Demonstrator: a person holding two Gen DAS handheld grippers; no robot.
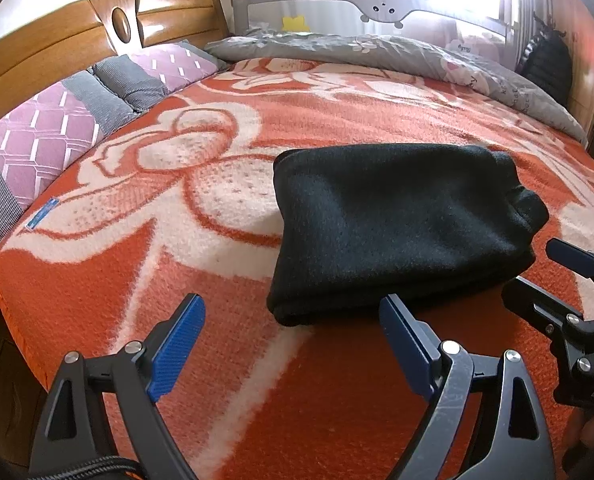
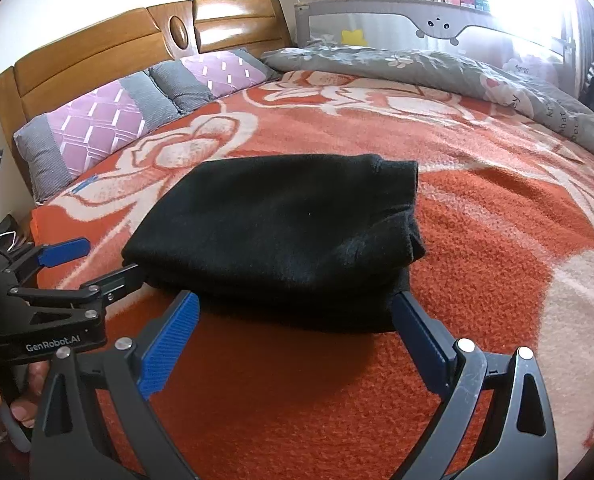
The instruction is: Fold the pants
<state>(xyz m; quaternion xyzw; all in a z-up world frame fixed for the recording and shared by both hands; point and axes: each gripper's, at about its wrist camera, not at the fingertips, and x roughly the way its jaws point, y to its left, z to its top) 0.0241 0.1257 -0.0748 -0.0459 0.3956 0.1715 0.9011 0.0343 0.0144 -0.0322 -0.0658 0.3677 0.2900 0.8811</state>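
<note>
Both grippers are spread wide and hold nothing. Left gripper (image 1: 293,320) hangs over the orange-and-white blanket (image 1: 217,360), its right finger tip at the near edge of the folded black pants (image 1: 397,224). Right gripper (image 2: 297,312) faces the same near edge, both finger tips just touching it or very close. Around the pants the blanket has much free room on every side. Farther away, purple-and-grey pillows (image 1: 57,128) lean on the wooden headboard (image 1: 49,48), and a grey quilt (image 1: 377,56) lies along the far side before a bed rail (image 1: 377,4). Only the right wrist view shows the person's hand (image 2: 1,408) on the left gripper's handle.
</note>
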